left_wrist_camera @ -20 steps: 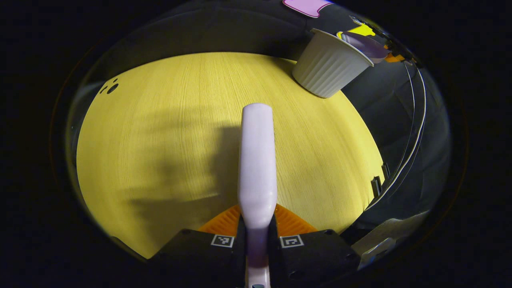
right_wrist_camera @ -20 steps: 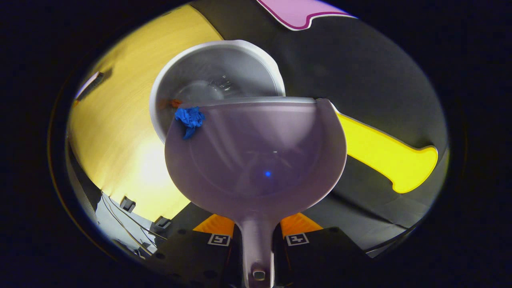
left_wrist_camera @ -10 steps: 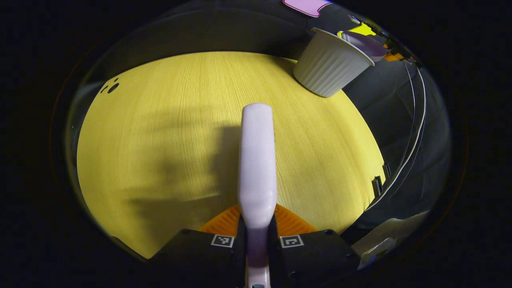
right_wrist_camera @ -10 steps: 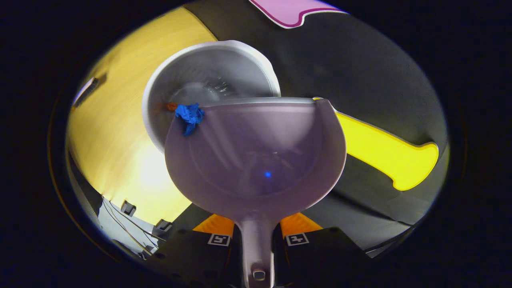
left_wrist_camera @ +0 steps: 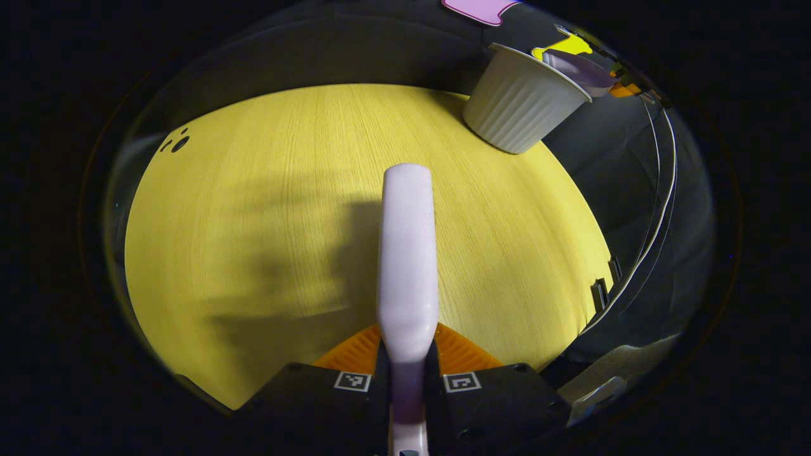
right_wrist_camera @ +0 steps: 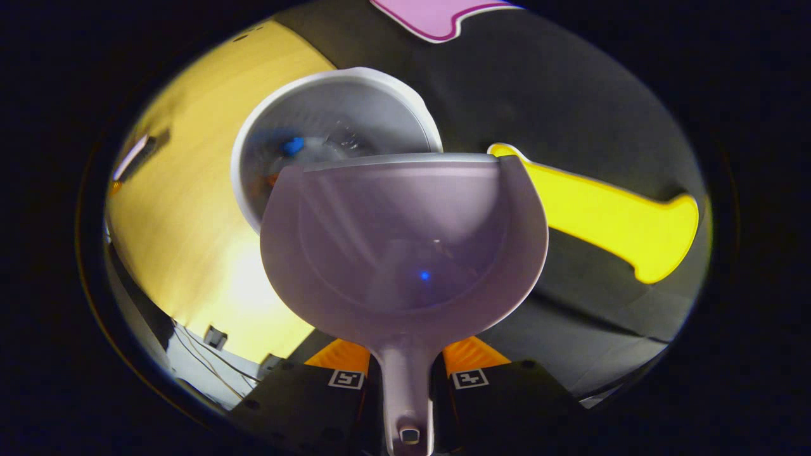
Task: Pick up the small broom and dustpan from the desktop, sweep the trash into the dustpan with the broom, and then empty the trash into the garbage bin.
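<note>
My left gripper (left_wrist_camera: 407, 364) is shut on the pale lilac broom (left_wrist_camera: 407, 253), whose handle juts forward over the yellow desktop (left_wrist_camera: 253, 209). My right gripper (right_wrist_camera: 405, 370) is shut on the handle of the lilac dustpan (right_wrist_camera: 405, 247), which is tipped with its lip over the mouth of the white ribbed garbage bin (right_wrist_camera: 374, 92). A blue scrap of trash (right_wrist_camera: 293, 145) and something orange lie inside the bin. The pan's bowl looks bare. In the left gripper view the bin (left_wrist_camera: 519, 101) stands at the table's far right corner, with the dustpan (left_wrist_camera: 580, 66) at its rim.
Black cloth walls stand behind the table. White cables (left_wrist_camera: 659, 209) run down past the table's right edge. A small flat object (right_wrist_camera: 133, 158) lies far left on the desktop in the right gripper view.
The blue scrap slid off the dustpan's left lip and now lies inside the bin. The right gripper view shifted slightly. The broom and left gripper stayed still.
</note>
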